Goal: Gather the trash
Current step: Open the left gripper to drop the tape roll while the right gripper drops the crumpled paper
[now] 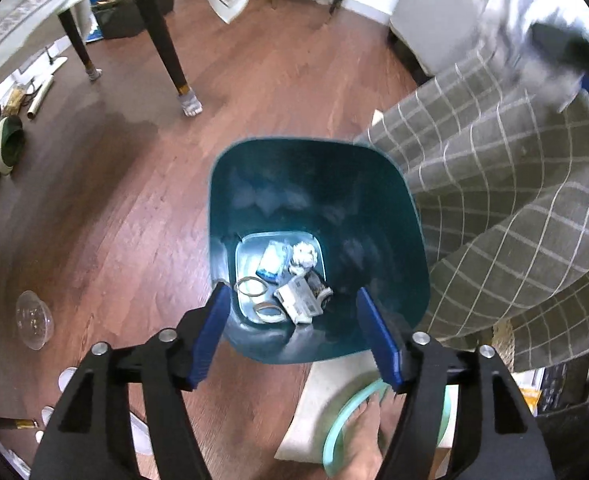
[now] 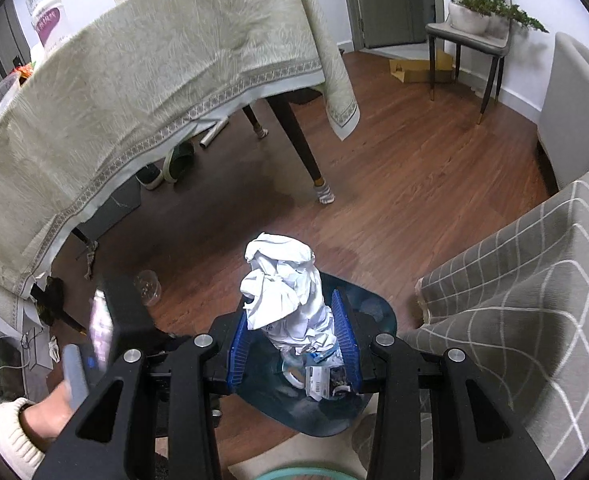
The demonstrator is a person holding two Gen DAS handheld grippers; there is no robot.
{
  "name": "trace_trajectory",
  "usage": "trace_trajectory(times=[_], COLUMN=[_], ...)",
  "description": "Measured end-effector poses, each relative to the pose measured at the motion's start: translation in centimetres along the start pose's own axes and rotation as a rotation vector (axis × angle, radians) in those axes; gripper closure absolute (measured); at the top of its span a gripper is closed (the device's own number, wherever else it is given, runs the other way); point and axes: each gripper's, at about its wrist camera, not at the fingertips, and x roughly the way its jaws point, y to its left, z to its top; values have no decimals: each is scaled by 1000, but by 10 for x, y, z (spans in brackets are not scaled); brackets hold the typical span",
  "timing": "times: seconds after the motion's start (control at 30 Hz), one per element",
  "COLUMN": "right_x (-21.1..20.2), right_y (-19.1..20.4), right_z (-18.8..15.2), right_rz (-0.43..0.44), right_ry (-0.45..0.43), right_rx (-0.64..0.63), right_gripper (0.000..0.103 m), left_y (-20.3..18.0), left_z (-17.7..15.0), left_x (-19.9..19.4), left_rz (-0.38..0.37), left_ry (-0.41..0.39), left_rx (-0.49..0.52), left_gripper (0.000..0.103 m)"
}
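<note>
A teal trash bin (image 1: 254, 168) stands on the wood floor beside a checked sofa. Inside it lie crumpled paper, a small box (image 1: 299, 297) and rubber bands. My left gripper (image 1: 292, 320) is open and empty, right above the bin's near rim. My right gripper (image 2: 294, 336) is shut on a wad of crumpled white paper (image 2: 282, 284) and holds it over the bin (image 2: 378, 316). The right gripper with the paper shows blurred at the top right of the left wrist view (image 1: 550, 60).
A clear plastic cup (image 1: 34, 318) lies on the floor left of the bin, also in the right wrist view (image 2: 148, 286). A table with a pale cloth (image 2: 142, 92) and dark legs (image 1: 162, 36) stands beyond. The checked sofa (image 1: 514, 208) is at the right. My foot (image 1: 368, 432) is below.
</note>
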Motion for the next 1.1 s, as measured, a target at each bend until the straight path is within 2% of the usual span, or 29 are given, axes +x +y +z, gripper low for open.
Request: trace_trajectory(times=[0.27, 0.4, 0.53, 0.67, 0.73, 0.8, 0.93, 1.1], right_x=[40, 61, 82, 96, 103, 109, 108, 98], right_y=[1, -3, -3, 0, 0, 0, 5, 5], right_z=[-7, -19, -34, -50, -55, -62, -65, -61], right_rz=[-30, -66, -74, -84, -86, -100, -111, -100], right_ry=[98, 158, 222, 275, 297, 315, 323, 296], right_rx=[-9, -25, -51, -76, -77, -83, -99, -93], right_gripper=[63, 63, 63, 63, 63, 59, 51, 50], left_y=[11, 14, 12, 11, 11, 9, 7, 0], left_z=[8, 14, 19, 22, 23, 24, 27, 32], left_x=[-36, -56, -77, -97, -105, -116, -126, -136], left_rz=[18, -2, 11, -27, -36, -47, -74, -94], left_ry=[-121, -182, -270, -339, -368, -399, -436, -470], left_rx=[-8, -27, -30, -59, -66, -72, -77, -62], left_gripper=[32, 34, 44, 56, 60, 61, 61, 61])
